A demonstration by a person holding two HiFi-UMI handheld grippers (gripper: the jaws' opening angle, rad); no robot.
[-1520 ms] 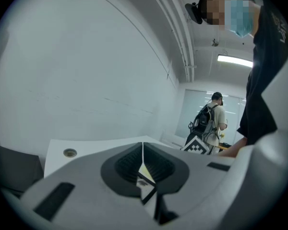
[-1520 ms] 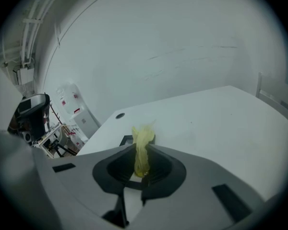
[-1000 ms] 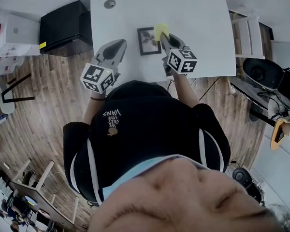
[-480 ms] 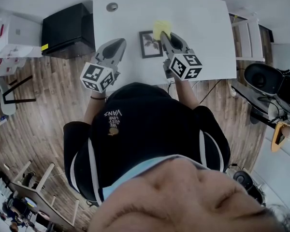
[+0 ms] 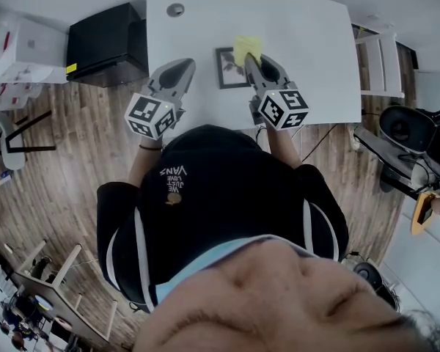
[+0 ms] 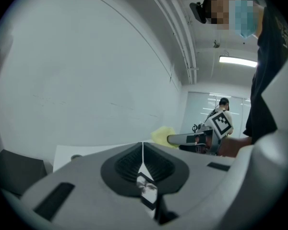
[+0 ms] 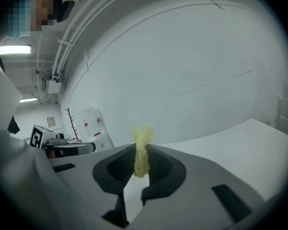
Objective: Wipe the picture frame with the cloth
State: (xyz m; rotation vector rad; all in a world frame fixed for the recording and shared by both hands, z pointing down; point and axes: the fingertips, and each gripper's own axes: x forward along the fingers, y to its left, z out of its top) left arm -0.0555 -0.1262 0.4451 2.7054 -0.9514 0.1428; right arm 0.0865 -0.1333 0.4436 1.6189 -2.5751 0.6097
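A small dark picture frame (image 5: 229,67) lies flat on the white table (image 5: 308,42). My right gripper (image 5: 250,58) is shut on a yellow cloth (image 5: 248,48), which rests over the frame's far right corner. In the right gripper view the cloth (image 7: 141,150) stands bunched between the closed jaws. My left gripper (image 5: 186,65) is shut with nothing in it and sits left of the frame, apart from it. In the left gripper view a sliver of the frame (image 6: 145,186) shows below the jaw tips, and the cloth (image 6: 162,135) and the right gripper (image 6: 199,139) are off to the right.
A black cabinet (image 5: 103,44) stands on the wooden floor left of the table. A round cable port (image 5: 175,9) sits at the table's far left. A white rack (image 5: 381,63) is to the right. The person's body is at the table's near edge.
The right gripper's rear has swung slightly toward the person while the cloth stays on the frame's far right corner. The left gripper has hardly moved.
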